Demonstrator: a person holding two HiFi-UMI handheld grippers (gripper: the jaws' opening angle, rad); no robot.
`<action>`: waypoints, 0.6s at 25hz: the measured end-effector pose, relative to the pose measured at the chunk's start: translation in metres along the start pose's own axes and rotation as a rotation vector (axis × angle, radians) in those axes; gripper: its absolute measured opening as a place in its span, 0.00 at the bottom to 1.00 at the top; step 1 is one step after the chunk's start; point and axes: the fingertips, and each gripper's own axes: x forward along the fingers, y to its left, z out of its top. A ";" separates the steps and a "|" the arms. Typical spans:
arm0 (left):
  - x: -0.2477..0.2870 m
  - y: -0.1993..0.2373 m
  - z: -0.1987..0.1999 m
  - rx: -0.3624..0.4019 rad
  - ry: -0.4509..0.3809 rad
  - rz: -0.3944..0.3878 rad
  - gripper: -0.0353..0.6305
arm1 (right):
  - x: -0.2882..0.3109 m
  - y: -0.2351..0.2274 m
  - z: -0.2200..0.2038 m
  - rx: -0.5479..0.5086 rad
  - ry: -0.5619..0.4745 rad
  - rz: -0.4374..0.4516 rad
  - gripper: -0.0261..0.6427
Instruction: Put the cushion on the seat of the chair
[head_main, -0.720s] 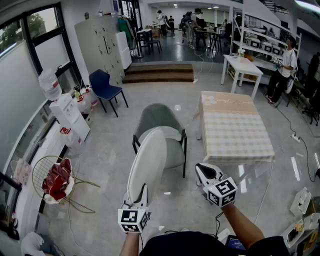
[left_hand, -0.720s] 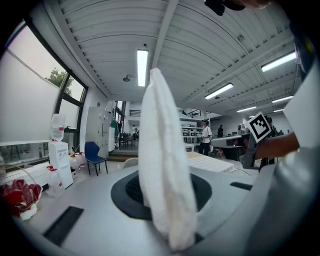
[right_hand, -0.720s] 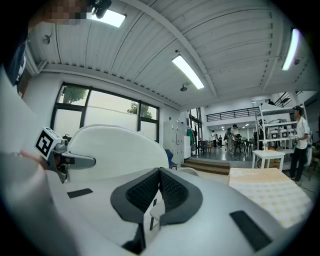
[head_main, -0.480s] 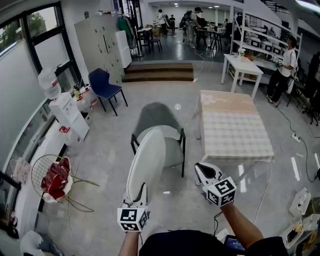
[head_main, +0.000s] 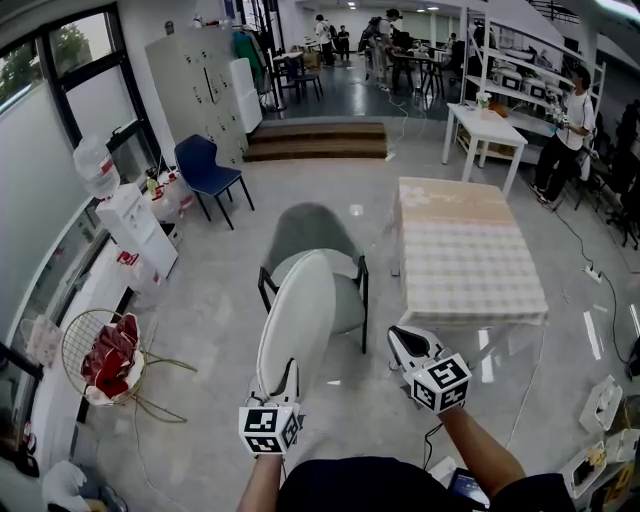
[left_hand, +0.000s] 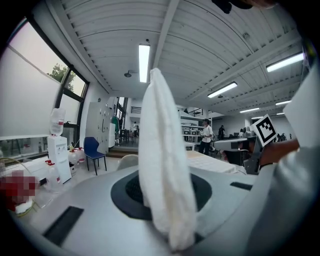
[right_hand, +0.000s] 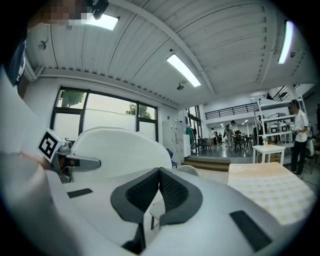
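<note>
A pale grey-white round cushion (head_main: 293, 325) stands on edge in the air, with my left gripper (head_main: 280, 392) shut on its lower rim. In the left gripper view the cushion (left_hand: 162, 165) rises straight up from between the jaws. Just beyond it stands the grey chair (head_main: 338, 292) with black legs; the cushion hides the left part of its seat. My right gripper (head_main: 403, 345) hovers to the right of the cushion, beside the chair's near right corner. Its pads meet at the tips with nothing between them (right_hand: 159, 172). That view also shows the cushion (right_hand: 125, 150) at the left.
A low table with a checked cloth (head_main: 470, 250) stands right of the chair. A blue chair (head_main: 205, 170), a water dispenser (head_main: 135, 225) and a wire basket holding something red (head_main: 105, 360) line the left wall. Steps (head_main: 320, 145), a white table (head_main: 485, 130) and several people are farther back.
</note>
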 end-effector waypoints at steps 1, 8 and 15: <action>0.002 0.000 -0.001 -0.002 0.004 0.000 0.15 | 0.001 -0.002 -0.001 0.004 0.001 -0.003 0.07; 0.016 0.017 0.005 -0.008 -0.002 0.001 0.15 | 0.018 -0.009 0.004 0.006 0.002 -0.010 0.07; 0.042 0.042 0.012 -0.012 -0.009 -0.005 0.15 | 0.052 -0.016 0.001 0.005 0.016 -0.006 0.07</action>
